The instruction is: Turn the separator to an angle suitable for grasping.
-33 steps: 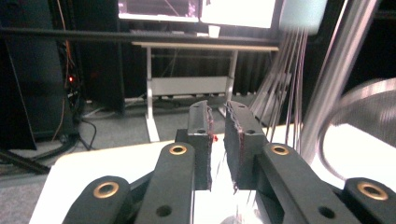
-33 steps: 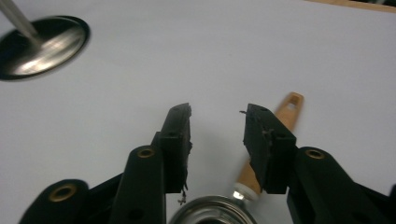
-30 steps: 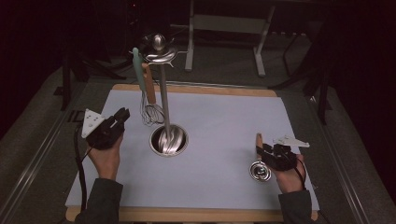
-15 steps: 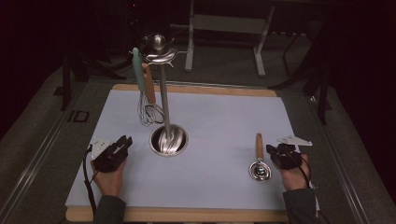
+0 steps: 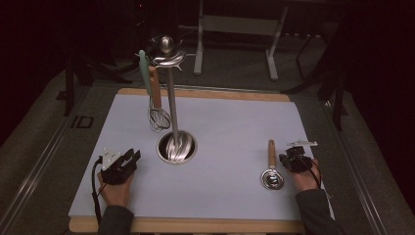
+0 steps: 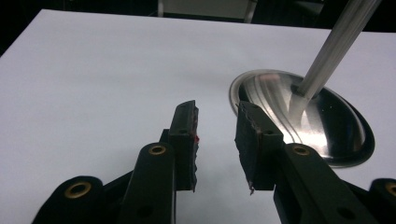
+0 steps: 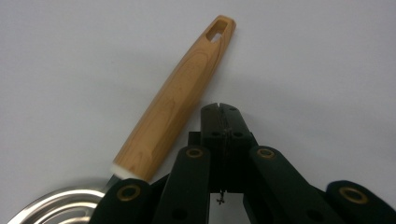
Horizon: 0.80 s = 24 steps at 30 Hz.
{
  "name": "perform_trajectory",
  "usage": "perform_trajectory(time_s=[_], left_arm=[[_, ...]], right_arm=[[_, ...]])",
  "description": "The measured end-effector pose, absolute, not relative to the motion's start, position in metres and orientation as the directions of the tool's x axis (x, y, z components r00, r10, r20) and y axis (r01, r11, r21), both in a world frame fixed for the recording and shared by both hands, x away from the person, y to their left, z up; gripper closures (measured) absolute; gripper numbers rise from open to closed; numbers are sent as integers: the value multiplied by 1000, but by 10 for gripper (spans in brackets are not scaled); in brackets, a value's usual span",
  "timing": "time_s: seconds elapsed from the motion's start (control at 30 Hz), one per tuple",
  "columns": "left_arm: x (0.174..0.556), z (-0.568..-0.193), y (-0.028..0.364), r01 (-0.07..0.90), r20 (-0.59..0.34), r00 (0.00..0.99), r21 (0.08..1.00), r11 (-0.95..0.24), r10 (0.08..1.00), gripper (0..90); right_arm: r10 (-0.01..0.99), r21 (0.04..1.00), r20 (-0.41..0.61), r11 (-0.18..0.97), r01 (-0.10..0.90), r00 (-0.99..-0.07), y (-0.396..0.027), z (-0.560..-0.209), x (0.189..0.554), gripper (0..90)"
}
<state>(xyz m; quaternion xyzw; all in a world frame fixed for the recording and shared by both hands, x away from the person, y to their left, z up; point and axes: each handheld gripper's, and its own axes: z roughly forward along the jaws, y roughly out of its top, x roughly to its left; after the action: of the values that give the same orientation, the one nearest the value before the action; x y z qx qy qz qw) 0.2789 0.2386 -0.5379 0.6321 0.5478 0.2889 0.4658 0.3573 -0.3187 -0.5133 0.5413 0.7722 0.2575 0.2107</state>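
Your right black two-jaw gripper [image 7: 220, 108] has its jaws pressed flat together with nothing between them, resting low on the pale sheet just to the right of the wooden-handled steel strainer spoon [image 5: 270, 166]; in the right gripper view that light wooden handle [image 7: 175, 100], with a slot near its end, lies beside the closed tips without being clamped, and the round metal bowl of the spoon shows at the lower left corner. From the high view the spoon lies flat near your right hand [image 5: 304, 178], handle pointing away from you, bowl toward you. Your left black two-jaw gripper [image 6: 217, 119] stands partly apart, its jaws having just been opening, and they hold nothing; it sits low over the sheet at the left, near the round polished steel base [image 5: 177, 147] of the tall utensil stand. That stand's thin steel pole [image 5: 171, 98] rises from the base, and a wire whisk with a wooden handle [image 5: 156, 105] hangs from its top beside a pale green handle [image 5: 143, 68]. Everything rests on the white mat [image 5: 230, 117] covering the wooden table [image 5: 195, 225].
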Motion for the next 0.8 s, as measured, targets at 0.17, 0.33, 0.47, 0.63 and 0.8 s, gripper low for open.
perform_trajectory(time_s=[0.17, 0.33, 0.47, 0.63, 0.8], left_arm=[[279, -538, 236, 424, -131, 241, 906, 17, 962, 681], [279, -538, 235, 426, -119, 242, 905, 5, 963, 679], [279, -539, 235, 424, -118, 243, 905, 4, 963, 678], [279, -539, 234, 424, -115, 246, 906, 0, 963, 676], [278, -538, 234, 425, -111, 250, 905, -6, 962, 675]], right_arm=[[937, 600, -35, 297, 743, -347, -311, -518, 368, 899], [923, 586, -34, 330, 740, -384, -300, -515, 373, 898], [893, 572, -42, 389, 723, -448, -281, -513, 378, 897], [841, 563, -15, 454, 691, -541, -250, -510, 379, 883], [799, 546, -11, 509, 666, -601, -237, -506, 378, 846]])
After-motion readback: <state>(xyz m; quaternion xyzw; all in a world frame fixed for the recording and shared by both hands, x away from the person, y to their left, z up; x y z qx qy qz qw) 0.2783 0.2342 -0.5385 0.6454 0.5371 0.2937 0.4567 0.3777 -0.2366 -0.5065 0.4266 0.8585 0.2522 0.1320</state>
